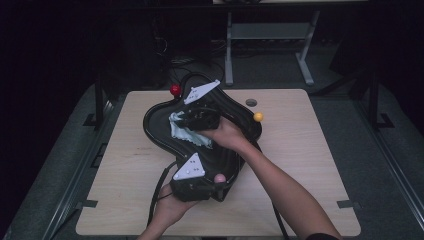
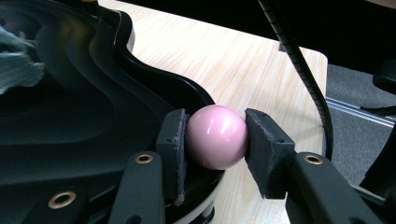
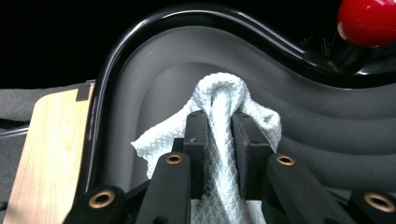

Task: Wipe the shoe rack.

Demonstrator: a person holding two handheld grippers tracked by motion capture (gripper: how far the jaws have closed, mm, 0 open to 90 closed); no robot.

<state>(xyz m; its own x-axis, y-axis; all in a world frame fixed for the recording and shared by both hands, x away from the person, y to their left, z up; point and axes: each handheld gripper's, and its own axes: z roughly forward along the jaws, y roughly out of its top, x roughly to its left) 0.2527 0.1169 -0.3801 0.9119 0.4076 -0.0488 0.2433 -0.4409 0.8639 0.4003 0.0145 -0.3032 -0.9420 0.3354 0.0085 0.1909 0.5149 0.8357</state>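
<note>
1. Left gripper, near the desk's front edge, is clamped on the pink ball at the tray's rim; glossy and round, it might squirt free.
2. The black wavy tray lies mid-desk and could shift under wiping.
3. Right gripper pinches the pale waffle-weave cloth inside the tray; the bunched cloth might slip out.

The left gripper sits at the table's near edge, its jaws clamped on a pink ball. The right forearm reaches across above it, and the right gripper, nearer the middle, pinches a pale cloth.
</note>
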